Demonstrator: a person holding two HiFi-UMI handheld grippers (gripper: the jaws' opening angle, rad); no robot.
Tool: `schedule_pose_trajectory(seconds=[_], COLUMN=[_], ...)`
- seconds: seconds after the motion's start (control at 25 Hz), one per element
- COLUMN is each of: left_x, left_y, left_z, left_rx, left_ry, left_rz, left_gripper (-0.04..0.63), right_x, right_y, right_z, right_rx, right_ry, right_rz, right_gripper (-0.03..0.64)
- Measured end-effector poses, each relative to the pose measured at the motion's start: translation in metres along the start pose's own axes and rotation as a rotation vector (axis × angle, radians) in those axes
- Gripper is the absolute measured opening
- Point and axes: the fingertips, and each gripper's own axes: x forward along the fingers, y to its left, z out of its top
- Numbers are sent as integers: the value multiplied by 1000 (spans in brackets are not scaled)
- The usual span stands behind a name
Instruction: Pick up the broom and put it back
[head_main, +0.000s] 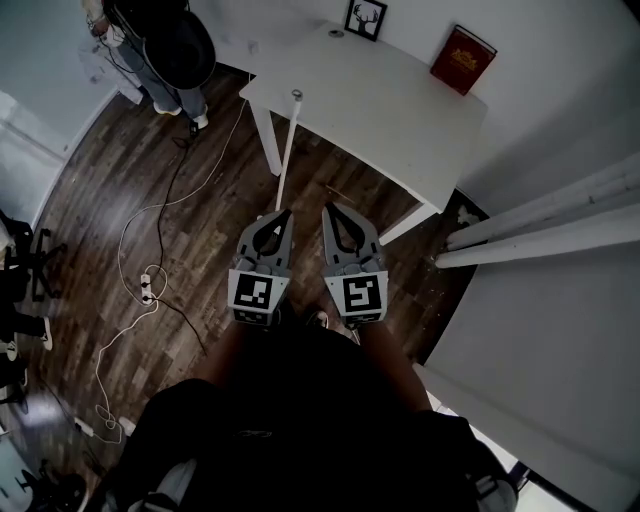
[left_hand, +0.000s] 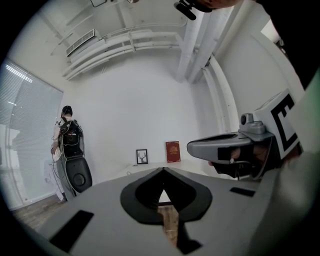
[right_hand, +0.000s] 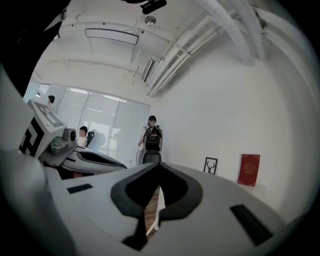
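White and thin, the broom handle stands nearly upright against the near edge of the white table. Its capped top is level with the tabletop, and in the head view its long axis runs from there down and slightly left toward the dark wooden floor. The lower stretch passes out of sight behind the tips of the left gripper, so the brush end cannot be seen. The left gripper hangs just in front of the pole with its tips pointing toward the table. In its own view its jaws meet at the tips with nothing between them, only floor showing through the gap behind, so the pole is not gripped. The right gripper is held level just beside the left one, on the side away from the handle. Its jaws are also closed tip to tip and empty. A red book and a small framed picture lean on the wall at the far side of the table
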Motion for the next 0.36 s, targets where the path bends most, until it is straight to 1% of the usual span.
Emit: schedule_pose_trajectory(seconds=[0.12,0.24,0.36], left_x=[-2,-4,-5], left_y=[-3,-3,0], left_z=[-2,-8,-12], left_rx=[3,-5,14], left_ry=[-3,8,36], left_rz=[2,9,14], left_gripper=[0,0,0], right_x=[-3,-4,-3], right_y=[2,8,11], right_z=[-4,-2,0], right_rx=[-25,20,42], right_ry=[10,-1,-9], right_rz=[6,13,16], right_gripper=[21,21,21])
